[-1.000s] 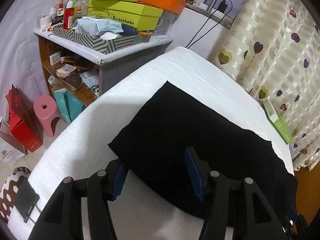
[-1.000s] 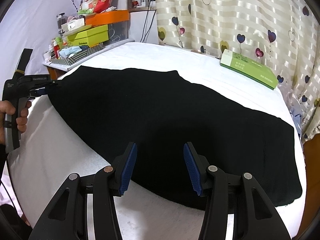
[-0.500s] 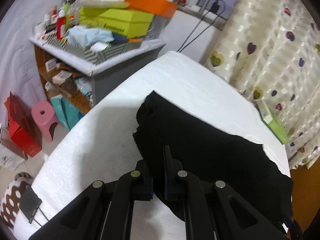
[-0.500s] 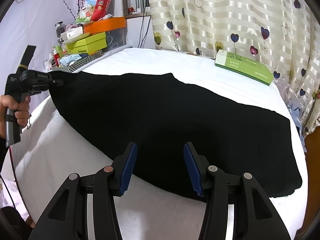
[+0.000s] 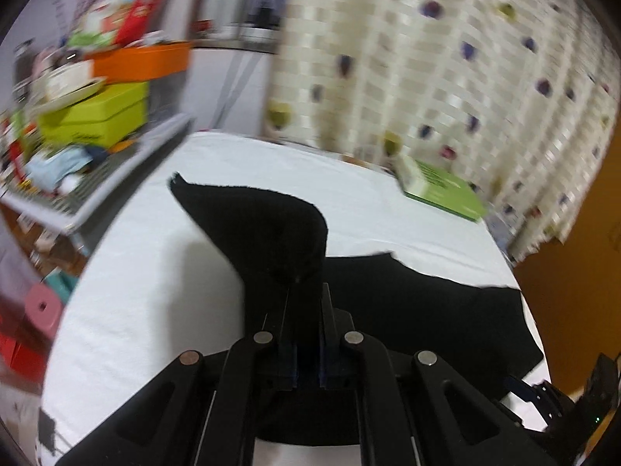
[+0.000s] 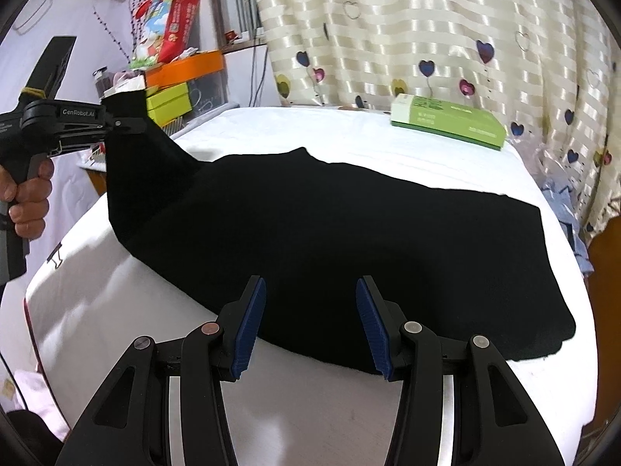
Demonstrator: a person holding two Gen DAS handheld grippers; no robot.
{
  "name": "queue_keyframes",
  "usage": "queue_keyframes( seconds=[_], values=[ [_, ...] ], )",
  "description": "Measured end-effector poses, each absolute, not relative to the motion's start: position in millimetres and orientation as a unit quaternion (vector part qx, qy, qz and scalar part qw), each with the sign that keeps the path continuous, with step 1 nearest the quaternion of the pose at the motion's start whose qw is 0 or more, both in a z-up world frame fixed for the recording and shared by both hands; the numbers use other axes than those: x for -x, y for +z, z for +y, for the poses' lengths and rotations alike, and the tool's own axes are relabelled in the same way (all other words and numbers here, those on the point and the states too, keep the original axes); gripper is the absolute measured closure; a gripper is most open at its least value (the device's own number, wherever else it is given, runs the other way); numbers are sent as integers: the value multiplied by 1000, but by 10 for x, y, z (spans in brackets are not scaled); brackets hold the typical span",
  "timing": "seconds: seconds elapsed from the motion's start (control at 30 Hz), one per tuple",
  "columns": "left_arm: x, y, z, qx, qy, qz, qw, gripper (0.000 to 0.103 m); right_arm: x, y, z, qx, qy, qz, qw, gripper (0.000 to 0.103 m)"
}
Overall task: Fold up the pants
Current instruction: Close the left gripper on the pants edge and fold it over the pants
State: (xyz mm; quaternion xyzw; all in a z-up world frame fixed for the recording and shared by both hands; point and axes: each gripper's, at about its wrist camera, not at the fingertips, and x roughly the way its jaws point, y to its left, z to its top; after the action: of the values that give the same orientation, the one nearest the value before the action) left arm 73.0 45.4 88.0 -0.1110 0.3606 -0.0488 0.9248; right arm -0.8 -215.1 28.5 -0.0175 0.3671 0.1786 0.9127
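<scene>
Lifting one end of the black pants off the bed, left claw pinches fabric to start a fold; right claw hovers wide, empty.

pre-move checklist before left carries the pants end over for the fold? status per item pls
1. Left gripper shut on the black pants: ok, fabric is pinched between the closed fingers.
2. Gripped end off the white table: ok, it is raised at the left gripper in the right wrist view.
3. Right gripper holding the near edge: not ok, jaws open, no fabric between them.
4. Rest of the pants flat: ok, no visible bunching.
5. Green box clear of the pants: ok, apart, by the curtain.
6. Both layers caught in the left grip: cannot tell.
</scene>
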Motion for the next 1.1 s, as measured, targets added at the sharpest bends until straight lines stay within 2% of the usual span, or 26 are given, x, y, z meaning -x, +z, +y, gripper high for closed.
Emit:
queue_keyframes(
  seconds=[0.17, 0.33, 0.53, 0.7, 0.87, 1.1],
  values=[
    [-775, 742, -83, 94, -123, 371, 916, 95, 23, 259, -2283, 8, 165, 372, 914, 53],
    [-754, 356, -539, 80, -179, 407, 892, 95, 38, 264, -2391, 7, 153, 374, 915, 53],
    [-745, 66, -680, 81, -190, 436, 876, 94, -4, 254, -2451, 3, 148, 378, 914, 53],
    [-630, 193, -589, 125, -229, 440, 859, 64, -43, 251, -2456, -8, 150, 381, 912, 53],
    [-367, 394, -473, 114, -240, 401, 877, 63, -89, 250, -2407, -14, 160, 383, 909, 53],
    [-453, 418, -53, 49, -82, 376, 921, 63, -305, 242, -2215, -36, 201, 390, 898, 53]
  ],
)
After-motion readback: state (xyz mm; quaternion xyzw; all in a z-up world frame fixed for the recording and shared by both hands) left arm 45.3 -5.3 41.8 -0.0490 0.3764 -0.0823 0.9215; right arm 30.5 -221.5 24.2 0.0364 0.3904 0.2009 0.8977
